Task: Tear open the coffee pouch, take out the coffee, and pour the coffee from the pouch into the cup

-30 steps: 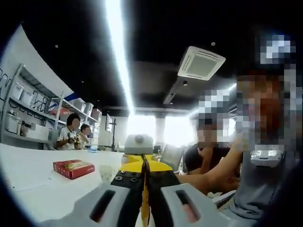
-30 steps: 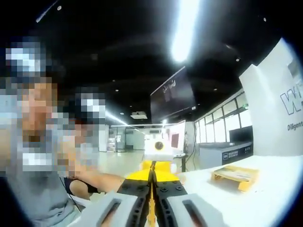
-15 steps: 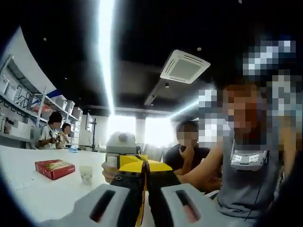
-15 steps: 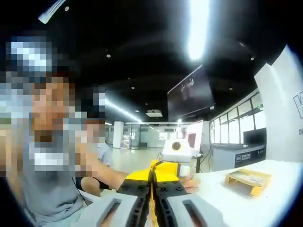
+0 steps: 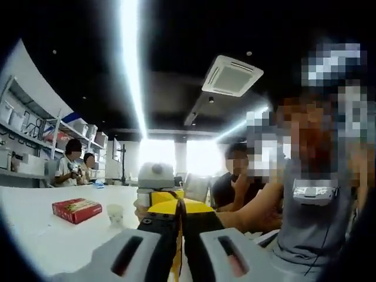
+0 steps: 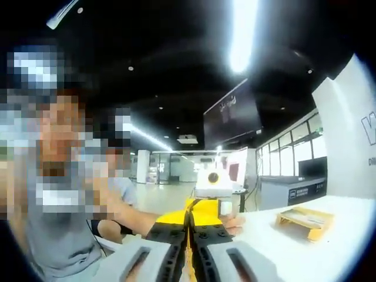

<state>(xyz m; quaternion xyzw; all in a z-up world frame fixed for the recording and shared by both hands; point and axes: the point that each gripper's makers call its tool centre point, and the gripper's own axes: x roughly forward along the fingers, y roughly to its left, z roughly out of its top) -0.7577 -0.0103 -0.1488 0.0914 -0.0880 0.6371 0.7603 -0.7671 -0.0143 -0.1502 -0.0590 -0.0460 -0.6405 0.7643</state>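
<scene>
Two claws, left [image 5: 180,214] and right [image 6: 189,218], each clenched on the yellow pouch [image 5: 176,205] at 6 o'clock. Tearing step; next, pull apart. Cup [image 5: 116,214] on bench [image 5: 41,235] at 8 o'clock.

Dark ceiling with a light strip [image 5: 130,64], shelving [image 5: 35,138] along the wall.

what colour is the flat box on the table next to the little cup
Red, with a printed picture on its lid: the flat rectangular box shows best in the left gripper view.

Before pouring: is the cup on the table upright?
Upright: the small cup stands on the white table, mouth up, beside the red box.
</scene>
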